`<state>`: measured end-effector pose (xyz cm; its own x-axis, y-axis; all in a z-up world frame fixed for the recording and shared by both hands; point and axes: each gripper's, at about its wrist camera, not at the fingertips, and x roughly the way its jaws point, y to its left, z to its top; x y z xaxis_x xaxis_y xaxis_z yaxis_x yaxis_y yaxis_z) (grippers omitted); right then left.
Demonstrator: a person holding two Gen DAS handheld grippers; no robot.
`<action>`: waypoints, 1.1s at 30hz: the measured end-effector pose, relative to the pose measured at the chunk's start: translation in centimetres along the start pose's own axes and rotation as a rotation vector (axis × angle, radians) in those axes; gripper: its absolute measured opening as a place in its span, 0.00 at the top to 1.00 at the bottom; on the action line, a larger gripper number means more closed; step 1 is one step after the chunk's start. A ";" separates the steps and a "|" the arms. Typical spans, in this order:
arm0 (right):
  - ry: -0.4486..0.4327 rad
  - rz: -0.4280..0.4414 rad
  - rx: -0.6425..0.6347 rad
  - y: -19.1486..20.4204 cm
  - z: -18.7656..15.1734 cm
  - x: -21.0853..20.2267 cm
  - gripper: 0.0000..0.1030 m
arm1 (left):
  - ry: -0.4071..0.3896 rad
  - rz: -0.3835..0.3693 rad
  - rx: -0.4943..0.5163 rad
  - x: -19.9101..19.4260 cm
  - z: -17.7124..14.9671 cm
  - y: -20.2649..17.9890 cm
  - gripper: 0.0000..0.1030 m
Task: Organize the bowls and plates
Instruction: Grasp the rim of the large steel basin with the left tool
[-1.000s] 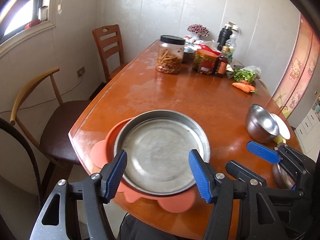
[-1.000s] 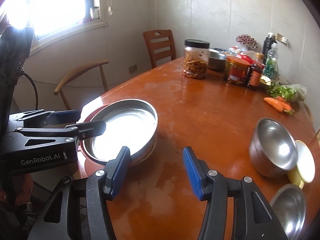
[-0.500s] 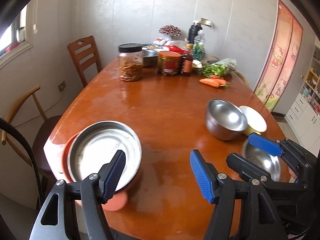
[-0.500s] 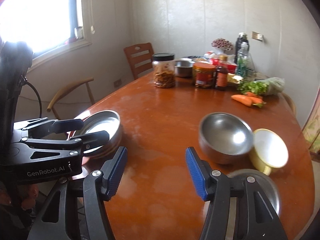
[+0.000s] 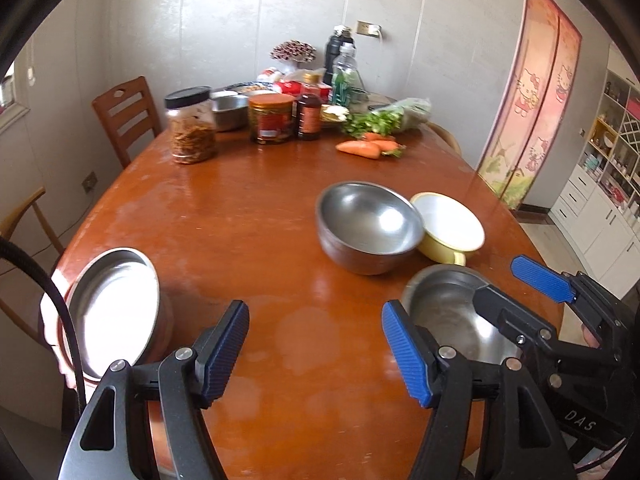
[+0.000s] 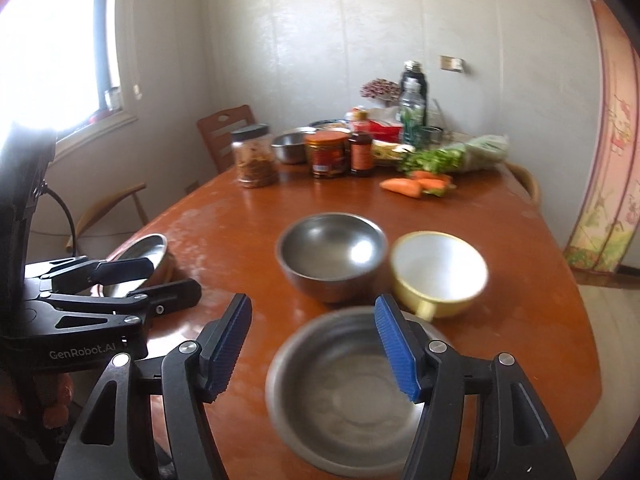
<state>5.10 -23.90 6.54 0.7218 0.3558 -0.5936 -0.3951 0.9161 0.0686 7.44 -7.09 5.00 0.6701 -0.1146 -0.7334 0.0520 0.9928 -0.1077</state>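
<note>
**Desk:** What do you have, left to right?

**Caption:** At the tabletop's [image 5: 248,200] left edge, your steel plate [image 5: 114,310] sits on an orange one, stacked. Your left gripper [image 5: 316,350] hangs over bare wood, jaws spread and just been opening, nothing between them. Toward the right edge stand a deep steel bowl [image 6: 332,256] touching a yellow bowl [image 6: 440,272], unsorted.

**Desk:** And your right hand?

**Caption:** Your right gripper [image 6: 314,354] hovers over a shallow steel dish [image 6: 348,392] at the near edge, jaws apart, just been opening, gripping nothing. Judging by that, the plates look done; three vessels remain.
</note>
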 end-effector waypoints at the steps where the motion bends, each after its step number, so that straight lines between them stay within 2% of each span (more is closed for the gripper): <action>1: 0.004 -0.010 0.008 -0.6 -0.2 -0.2 0.36 | 0.004 -0.003 0.002 0.2 0.0 -0.4 0.33; 15: 0.085 -0.083 0.110 -7.4 -3.9 -0.8 0.36 | 0.083 -0.053 0.028 3.8 -0.8 -4.3 0.33; 29: 0.154 -0.076 0.119 -8.1 -5.6 1.3 0.36 | 0.150 -0.090 0.059 6.4 -1.8 -5.4 0.33; 33: 0.167 -0.065 0.105 -7.7 -5.8 1.9 0.45 | 0.169 -0.124 0.054 7.1 -2.2 -5.4 0.33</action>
<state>6.19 -31.31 0.28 0.6364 0.2675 -0.7235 -0.2832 0.9535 0.1034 10.29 -13.32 -1.09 0.5225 -0.2358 -0.8194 0.1691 0.9706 -0.1714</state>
